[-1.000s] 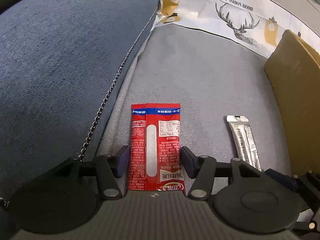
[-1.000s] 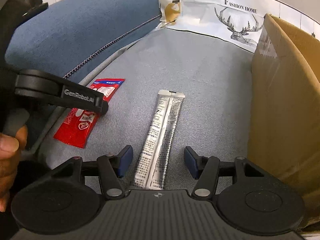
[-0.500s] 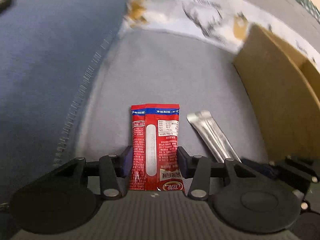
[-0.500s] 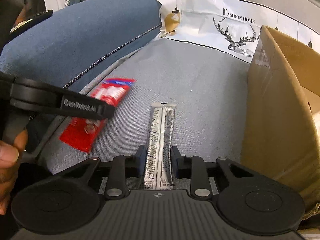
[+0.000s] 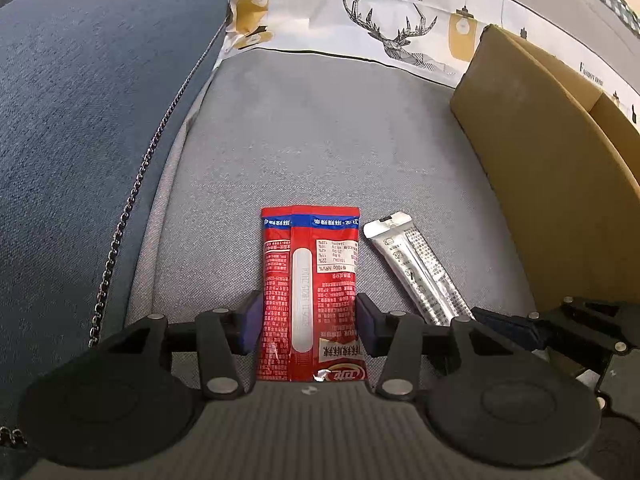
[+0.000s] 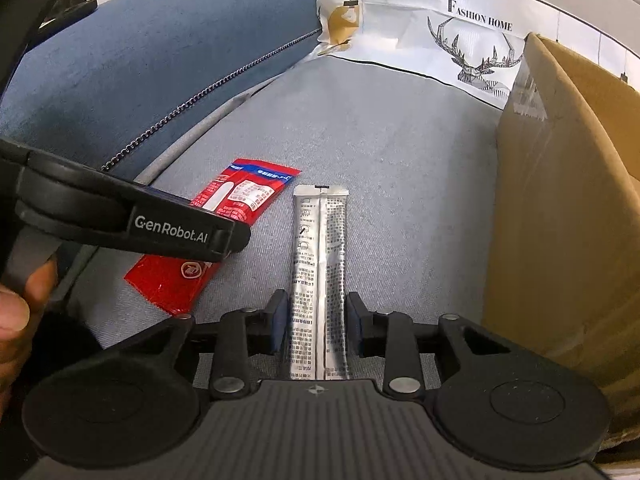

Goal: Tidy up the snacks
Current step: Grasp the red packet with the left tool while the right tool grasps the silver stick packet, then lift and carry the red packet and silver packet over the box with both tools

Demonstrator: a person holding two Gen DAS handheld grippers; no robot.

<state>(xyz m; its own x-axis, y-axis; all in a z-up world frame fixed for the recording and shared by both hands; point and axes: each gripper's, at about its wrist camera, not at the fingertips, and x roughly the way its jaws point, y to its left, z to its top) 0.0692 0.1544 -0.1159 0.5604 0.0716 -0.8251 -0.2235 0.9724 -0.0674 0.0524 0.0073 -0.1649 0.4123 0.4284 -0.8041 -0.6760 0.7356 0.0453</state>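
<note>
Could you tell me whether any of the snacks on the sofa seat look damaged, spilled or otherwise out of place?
Nothing stands out. The red snack packet and the silver stick pack both look sealed and intact, each lying flat on the grey cushion beside the cardboard box.

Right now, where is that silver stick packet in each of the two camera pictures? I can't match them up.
Left wrist view: the silver stick packet lies right of centre, slanted, just right of the red snack packet.
Right wrist view: the silver stick packet runs straight up the middle, between the right gripper pads.
Shared landmark: the cardboard box stands right of the packet in both views.
</note>
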